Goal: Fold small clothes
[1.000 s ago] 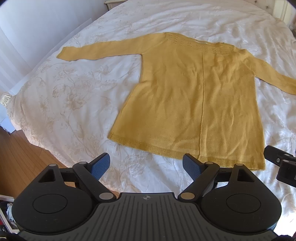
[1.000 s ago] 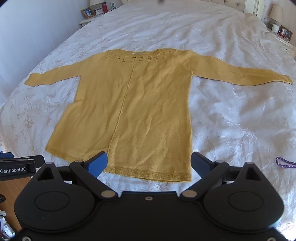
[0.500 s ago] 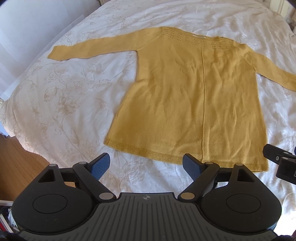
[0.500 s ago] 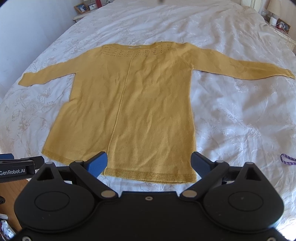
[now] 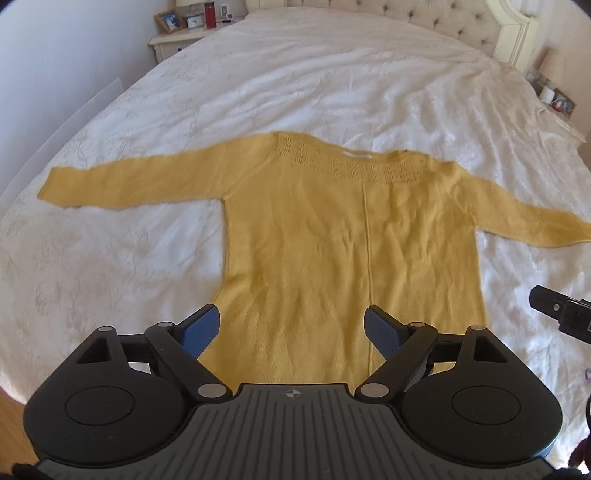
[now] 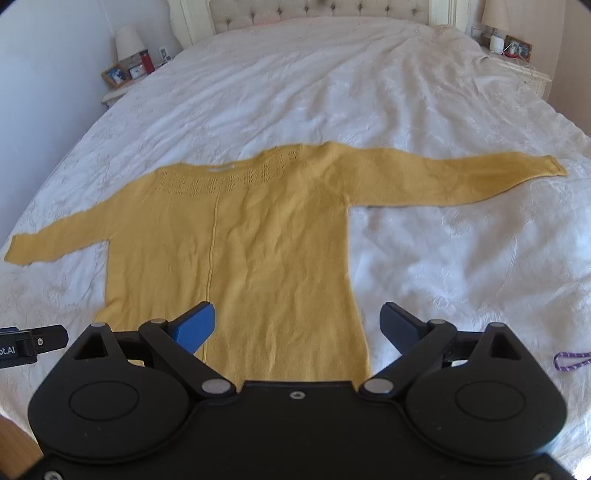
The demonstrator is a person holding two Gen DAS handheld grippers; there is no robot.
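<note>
A mustard-yellow knit sweater (image 5: 332, 236) (image 6: 258, 240) lies flat on the white bedspread (image 5: 332, 74) (image 6: 461, 258), neckline far, hem near, both sleeves spread sideways. My left gripper (image 5: 291, 328) hovers open above the sweater's lower left half, nothing between its blue pads. Over the lower right part my right gripper (image 6: 297, 325) is open too, its right finger above bare sheet. Each gripper's body hides the hem. The other gripper's tip shows at the frame edges: the right one (image 5: 554, 306) in the left wrist view, the left one (image 6: 33, 341) in the right wrist view.
A nightstand (image 5: 177, 40) with a photo frame and a red bottle stands left of the bed, beside the tufted headboard (image 6: 317, 11). Another nightstand (image 6: 517, 62) with small items is at the right. A purple cord (image 6: 570, 358) lies on the sheet near the right edge.
Both grippers have moved forward over the sweater's hem and tilted up, so the headboard and nightstands have come into view. Both jaws stay open.
</note>
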